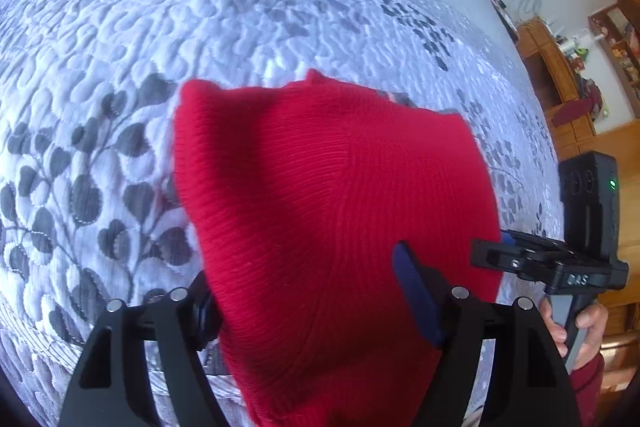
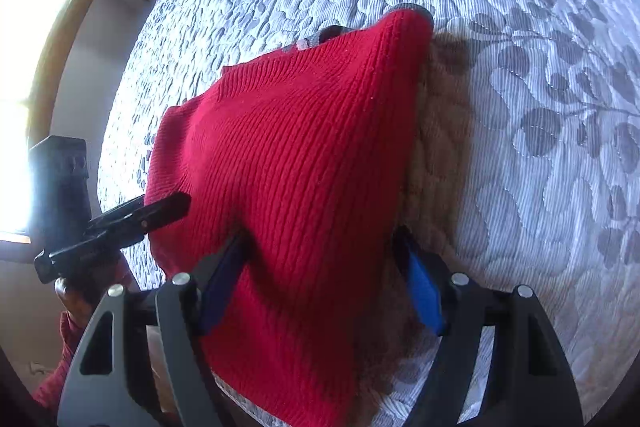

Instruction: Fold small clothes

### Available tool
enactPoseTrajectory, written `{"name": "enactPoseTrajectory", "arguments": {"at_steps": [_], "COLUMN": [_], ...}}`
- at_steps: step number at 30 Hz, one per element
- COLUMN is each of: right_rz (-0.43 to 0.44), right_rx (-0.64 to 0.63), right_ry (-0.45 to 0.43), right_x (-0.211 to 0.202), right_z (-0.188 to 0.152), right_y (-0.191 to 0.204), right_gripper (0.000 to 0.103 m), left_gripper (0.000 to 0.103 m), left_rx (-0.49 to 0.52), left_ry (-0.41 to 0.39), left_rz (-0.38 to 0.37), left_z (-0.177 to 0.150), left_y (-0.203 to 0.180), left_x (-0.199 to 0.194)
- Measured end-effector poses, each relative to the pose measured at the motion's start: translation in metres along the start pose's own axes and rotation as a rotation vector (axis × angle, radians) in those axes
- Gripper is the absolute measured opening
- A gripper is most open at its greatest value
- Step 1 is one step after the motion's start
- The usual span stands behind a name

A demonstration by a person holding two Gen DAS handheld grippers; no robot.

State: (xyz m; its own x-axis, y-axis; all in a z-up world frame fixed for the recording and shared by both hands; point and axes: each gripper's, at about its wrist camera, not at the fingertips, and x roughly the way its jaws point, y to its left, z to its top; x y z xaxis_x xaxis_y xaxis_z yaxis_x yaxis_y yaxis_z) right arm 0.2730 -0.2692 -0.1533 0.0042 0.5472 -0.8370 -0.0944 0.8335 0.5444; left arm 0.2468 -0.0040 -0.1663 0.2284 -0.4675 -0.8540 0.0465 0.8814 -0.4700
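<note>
Sweater [image 1: 332, 195]: red knit, draped forward from both grippers onto bed [image 1: 200, 7].
Left gripper [image 1: 320, 303]: jaws wide, cloth between, grip unclear.
Right gripper [image 2: 320, 287]: the same.

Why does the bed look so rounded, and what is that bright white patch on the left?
Left wrist view: the fisheye lens bulges the flat quilt into a dome, and the red knit garment is slightly soft. Right wrist view: the window is blown out by daylight, and the garment casts a brownish shadow on the quilt beside it.

Daylight glares from the window [image 2: 28, 75], blown out white; the red garment [image 2: 304, 163] shadows the bed [image 2: 540, 187] beside it; fisheye edges bend, darken.
</note>
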Motion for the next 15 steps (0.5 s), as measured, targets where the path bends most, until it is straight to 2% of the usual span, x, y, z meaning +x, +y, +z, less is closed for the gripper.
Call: {"name": "enactPoseTrajectory", "arguments": {"at_steps": [2, 3, 5, 9, 11, 12, 13, 14, 15], "right_rz": [0.018, 0.024, 0.046, 0.048, 0.054, 0.051, 0.050, 0.059, 0.075], "right_rx": [0.007, 0.006, 0.007, -0.007, -0.009, -0.022, -0.019, -0.009, 0.003], "right_ry": [0.002, 0.003, 0.001, -0.019, -0.028, -0.029, -0.024, -0.019, -0.011], "right_x": [0.003, 0.004, 0.005, 0.003, 0.002, 0.003, 0.006, 0.007, 0.008], "right_z": [0.000, 0.000, -0.002, -0.005, -0.005, -0.005, -0.004, -0.004, -0.003], "right_y": [-0.003, -0.004, -0.004, -0.002, -0.002, -0.001, -0.001, -0.004, -0.005], "right_gripper": [0.074, 0.073, 0.067, 0.056, 0.055, 0.059, 0.066, 0.066, 0.065], "left_gripper": [0.071, 0.068, 0.052, 0.043, 0.046, 0.049, 0.059, 0.066, 0.066], "left_rx": [0.039, 0.063, 0.076, 0.038, 0.012, -0.003, -0.015, -0.013, -0.008], "left_ry": [-0.009, -0.012, -0.015, -0.029, -0.028, -0.023, -0.014, -0.006, -0.004], "left_rz": [0.001, 0.032, 0.079, 0.025, -0.018, -0.041, -0.071, -0.097, -0.102], "left_z": [-0.002, -0.003, -0.004, -0.003, -0.003, -0.003, -0.002, -0.001, 0.001], "left_y": [-0.007, -0.010, -0.010, 0.003, 0.011, 0.014, 0.018, 0.019, 0.018], "left_x": [0.000, 0.002, 0.003, -0.001, 0.000, 0.003, 0.006, 0.009, 0.011]}}
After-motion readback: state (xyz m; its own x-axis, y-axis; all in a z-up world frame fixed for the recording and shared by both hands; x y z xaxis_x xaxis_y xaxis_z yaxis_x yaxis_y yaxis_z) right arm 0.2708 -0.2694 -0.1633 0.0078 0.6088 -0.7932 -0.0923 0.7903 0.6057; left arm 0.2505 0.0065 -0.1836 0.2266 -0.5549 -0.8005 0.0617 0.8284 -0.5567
